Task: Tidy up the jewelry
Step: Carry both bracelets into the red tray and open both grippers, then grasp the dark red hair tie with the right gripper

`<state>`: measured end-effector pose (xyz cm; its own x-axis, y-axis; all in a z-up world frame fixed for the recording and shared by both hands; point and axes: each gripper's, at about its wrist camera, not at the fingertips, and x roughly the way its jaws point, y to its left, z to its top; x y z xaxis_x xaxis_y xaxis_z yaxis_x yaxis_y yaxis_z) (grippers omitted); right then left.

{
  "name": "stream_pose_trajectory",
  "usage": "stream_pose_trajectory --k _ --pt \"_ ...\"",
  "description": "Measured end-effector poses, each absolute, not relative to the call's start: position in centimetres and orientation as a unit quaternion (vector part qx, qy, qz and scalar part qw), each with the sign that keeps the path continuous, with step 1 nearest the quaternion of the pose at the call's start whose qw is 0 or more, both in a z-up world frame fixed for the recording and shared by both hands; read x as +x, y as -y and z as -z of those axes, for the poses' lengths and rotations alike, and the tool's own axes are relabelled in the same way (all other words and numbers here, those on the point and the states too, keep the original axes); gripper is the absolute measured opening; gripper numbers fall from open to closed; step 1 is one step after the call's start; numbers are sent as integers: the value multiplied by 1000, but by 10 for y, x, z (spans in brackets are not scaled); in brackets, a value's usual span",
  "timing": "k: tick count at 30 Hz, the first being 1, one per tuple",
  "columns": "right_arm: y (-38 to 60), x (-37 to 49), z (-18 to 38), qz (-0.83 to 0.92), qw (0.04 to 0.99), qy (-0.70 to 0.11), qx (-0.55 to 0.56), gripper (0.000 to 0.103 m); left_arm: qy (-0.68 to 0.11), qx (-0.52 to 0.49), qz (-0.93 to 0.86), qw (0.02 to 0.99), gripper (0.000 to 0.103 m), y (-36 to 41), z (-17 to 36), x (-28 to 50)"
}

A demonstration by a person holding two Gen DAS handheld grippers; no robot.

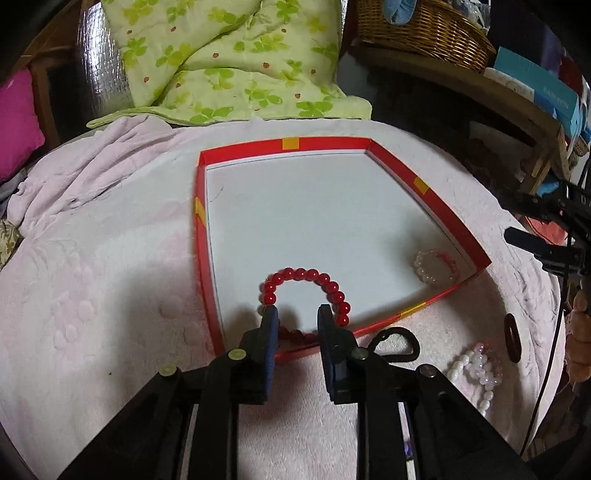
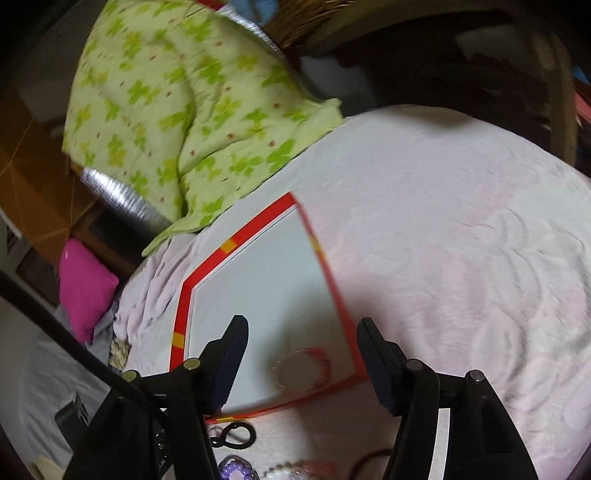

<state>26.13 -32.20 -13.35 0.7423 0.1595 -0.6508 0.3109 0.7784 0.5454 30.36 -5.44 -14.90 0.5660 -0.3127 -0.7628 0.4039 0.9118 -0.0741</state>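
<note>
A shallow red tray [image 1: 325,143] with a white floor lies on the pink blanket. A red bead bracelet [image 1: 306,275] rests on the floor near the front wall. My left gripper [image 1: 297,319] stands over its near part, slightly open; the pads do not press the beads. A clear and pink bead bracelet [image 1: 434,266] lies in the front right corner. In the blurred right wrist view this bracelet [image 2: 321,356] lies just below my right gripper [image 2: 303,332], which is wide open with nothing between its fingers, above that corner of the tray [image 2: 236,240].
In front of the tray lie a black looped hair tie [image 1: 397,341], white and pink bead bracelets [image 1: 476,369] and a dark ring [image 1: 512,338]. A green patterned quilt [image 1: 229,62] is heaped behind the tray. A wicker basket [image 1: 424,33] stands on a wooden shelf at the back right.
</note>
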Motion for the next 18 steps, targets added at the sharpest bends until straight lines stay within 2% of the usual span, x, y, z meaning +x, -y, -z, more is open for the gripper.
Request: stream_pose_trajectory --k 7,10,14,17,18 --pt "343 238 135 48 862 -379 334 65 -396 71 204 893 22 47 129 280" --pt "346 223 137 36 854 -389 344 58 -390 78 204 894 22 42 123 266" --pt "340 207 134 23 854 -398 333 54 -391 84 209 893 22 39 118 246" --pt "336 193 133 18 853 -400 333 54 -388 90 217 891 23 40 116 233" --pt "335 188 134 16 851 -403 335 54 -389 89 219 890 27 40 116 228"
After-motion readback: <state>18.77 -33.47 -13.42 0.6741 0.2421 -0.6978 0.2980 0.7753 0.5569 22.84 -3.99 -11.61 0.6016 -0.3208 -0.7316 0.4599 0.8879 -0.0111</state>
